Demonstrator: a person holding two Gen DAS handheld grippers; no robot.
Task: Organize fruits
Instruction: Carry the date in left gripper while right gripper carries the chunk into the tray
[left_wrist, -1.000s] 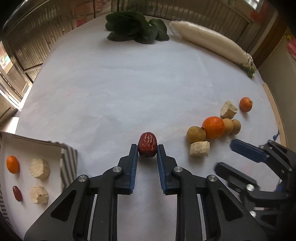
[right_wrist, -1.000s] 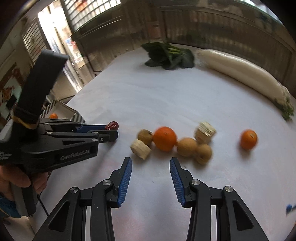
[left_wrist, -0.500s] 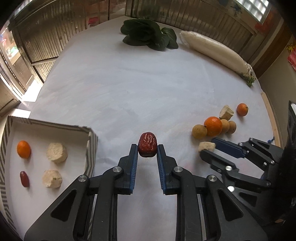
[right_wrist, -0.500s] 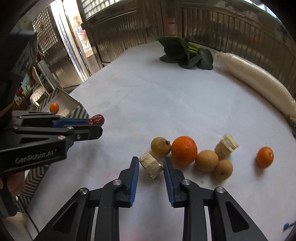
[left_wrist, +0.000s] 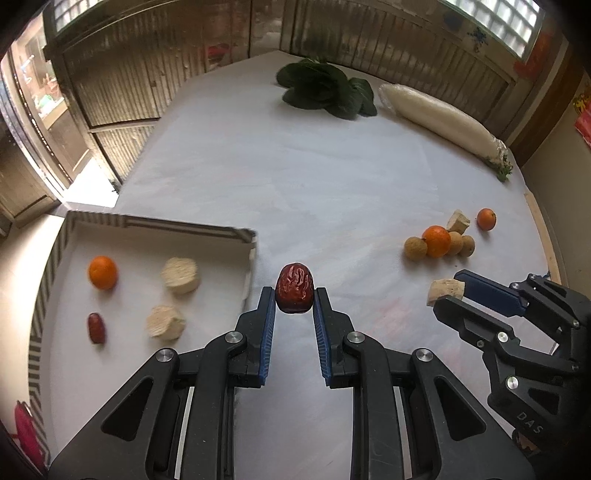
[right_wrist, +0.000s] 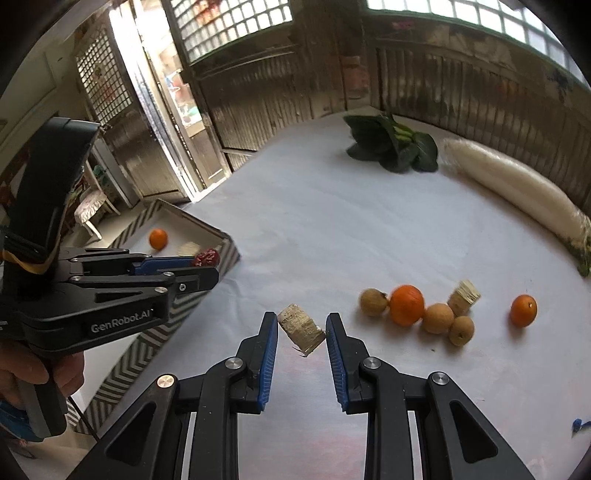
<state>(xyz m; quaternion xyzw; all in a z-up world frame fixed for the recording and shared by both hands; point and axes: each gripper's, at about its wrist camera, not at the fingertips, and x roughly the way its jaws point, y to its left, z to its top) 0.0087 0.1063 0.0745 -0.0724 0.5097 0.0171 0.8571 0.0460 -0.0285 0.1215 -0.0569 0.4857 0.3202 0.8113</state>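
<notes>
Left gripper (left_wrist: 294, 295) clamped on a red date (left_wrist: 295, 288) just beside the striped tray (left_wrist: 159, 222), right gripper (right_wrist: 301, 328) holding a pale cut chunk (right_wrist: 301, 328) above the white desk (left_wrist: 314, 177), remaining fruits (right_wrist: 417, 308) clustered farther right

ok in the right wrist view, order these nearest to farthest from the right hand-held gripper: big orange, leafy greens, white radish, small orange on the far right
From the right hand-held gripper:
1. Big orange, just right of it, in the fruit cluster.
2. Small orange, farther right, alone.
3. White radish, far right edge.
4. Leafy greens, far end; close to the radish's tip.
</notes>
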